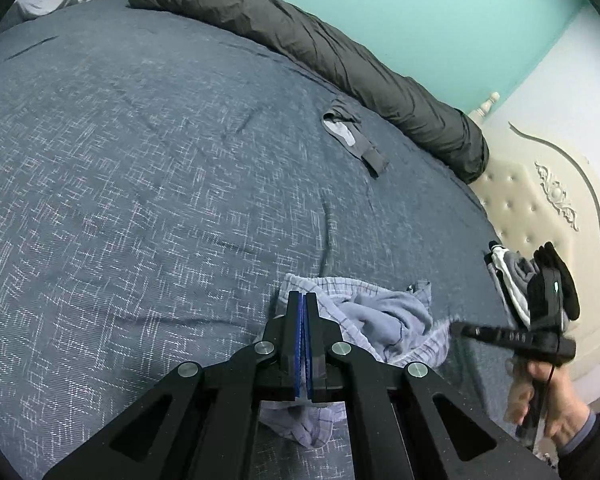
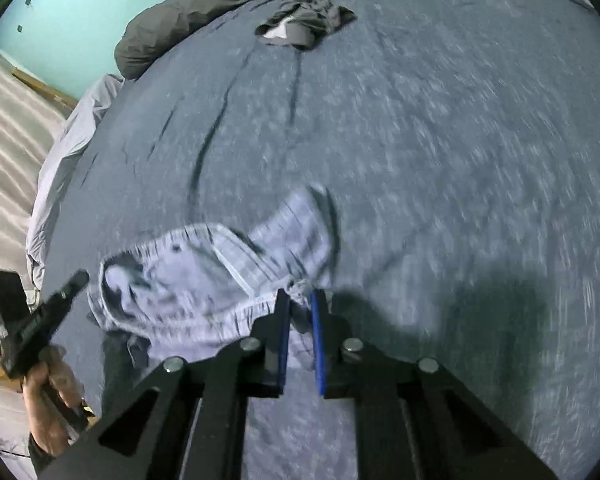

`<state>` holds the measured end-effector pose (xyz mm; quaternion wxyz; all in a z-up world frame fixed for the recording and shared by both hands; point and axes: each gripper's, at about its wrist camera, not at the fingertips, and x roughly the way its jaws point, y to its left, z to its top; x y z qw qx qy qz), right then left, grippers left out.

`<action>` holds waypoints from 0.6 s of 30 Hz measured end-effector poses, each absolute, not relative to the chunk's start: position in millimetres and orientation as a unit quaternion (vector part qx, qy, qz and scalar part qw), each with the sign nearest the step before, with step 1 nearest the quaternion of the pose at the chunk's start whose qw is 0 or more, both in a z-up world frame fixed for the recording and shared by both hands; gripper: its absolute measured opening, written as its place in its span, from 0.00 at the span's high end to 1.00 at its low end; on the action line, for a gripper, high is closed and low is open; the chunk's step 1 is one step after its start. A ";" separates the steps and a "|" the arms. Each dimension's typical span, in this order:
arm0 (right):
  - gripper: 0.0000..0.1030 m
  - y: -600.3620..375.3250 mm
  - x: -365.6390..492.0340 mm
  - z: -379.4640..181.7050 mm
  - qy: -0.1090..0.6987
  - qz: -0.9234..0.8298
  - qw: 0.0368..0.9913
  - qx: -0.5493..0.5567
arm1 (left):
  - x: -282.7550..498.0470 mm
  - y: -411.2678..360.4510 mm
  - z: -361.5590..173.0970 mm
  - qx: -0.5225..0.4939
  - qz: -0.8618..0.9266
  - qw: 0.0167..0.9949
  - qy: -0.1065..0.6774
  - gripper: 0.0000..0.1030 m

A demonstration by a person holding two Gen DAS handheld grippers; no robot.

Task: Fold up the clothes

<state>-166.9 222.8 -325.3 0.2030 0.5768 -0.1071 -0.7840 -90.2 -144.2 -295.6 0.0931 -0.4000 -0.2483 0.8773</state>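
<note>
The left gripper [image 1: 305, 300] is clenched tight, blue pads pressed together at the edge of the pale checked shorts [image 1: 384, 320]; whether cloth is pinched between them cannot be told. The right gripper [image 2: 300, 300] nips a bunched corner of the shorts [image 2: 204, 276] between its pads, a narrow gap between the jaws. In the right wrist view the crumpled shorts sprawl on the blue-grey bedspread [image 2: 440, 140], long axis from eight o'clock up to two o'clock, one leg pointing to one o'clock. Farther off, at twelve o'clock, lies a dark grey garment [image 2: 304, 20], and beyond it a rolled dark duvet [image 2: 188, 12] along the teal wall [image 2: 76, 4].
</note>
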 end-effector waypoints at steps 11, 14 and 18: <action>0.70 208.7 -183.2 -314.1 -0.085 -0.802 0.164 0.568 | -91.8 -144.9 -295.0 -0.401 0.879 0.092 -0.243 1.00; 0.70 216.8 -162.0 -303.8 -0.096 -0.814 0.175 0.545 | -91.5 -145.6 -294.4 -0.399 0.879 0.093 -0.244 1.00; 0.70 235.3 -139.1 -305.5 -0.094 -0.816 0.179 0.542 | -90.7 -145.7 -294.0 -0.398 0.879 0.093 -0.247 1.00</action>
